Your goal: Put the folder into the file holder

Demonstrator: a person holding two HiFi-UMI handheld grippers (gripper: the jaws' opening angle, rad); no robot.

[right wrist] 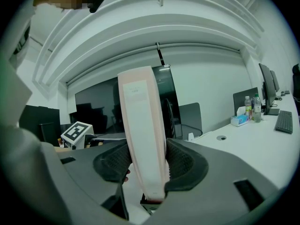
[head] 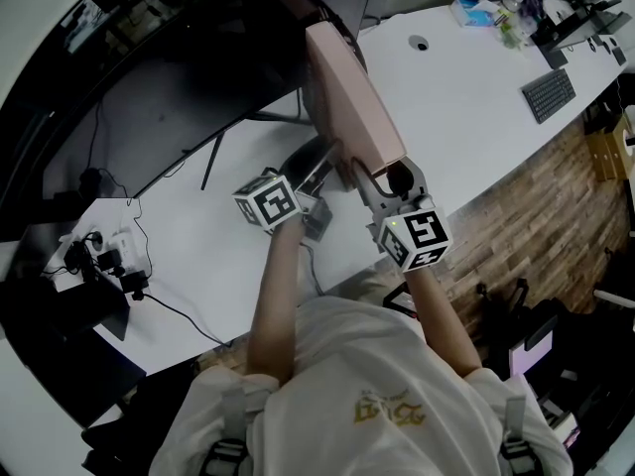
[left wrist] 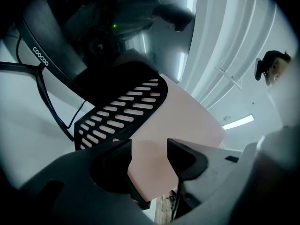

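Note:
A tall pink folder (head: 347, 87) stands upright on the white desk (head: 466, 117). My right gripper (head: 372, 177) is shut on its spine. In the right gripper view both pads of that gripper (right wrist: 145, 165) press the narrow spine (right wrist: 140, 125). The black slotted file holder (left wrist: 122, 111) covers the folder's lower side, and pink shows through its slots. In the head view the holder (head: 303, 157) is a dark shape at the folder's foot. My left gripper (head: 319, 181) sits at the holder's near corner. Its jaws (left wrist: 150, 156) stand apart with the pink face (left wrist: 187, 121) between them; I cannot tell whether they grip.
A large dark monitor (head: 198, 77) stands to the left of the holder. Cables and a power strip (head: 99, 251) lie at the desk's left end. A keyboard (head: 548, 94) and bottles (head: 511, 13) sit far right. The desk edge runs close to my body.

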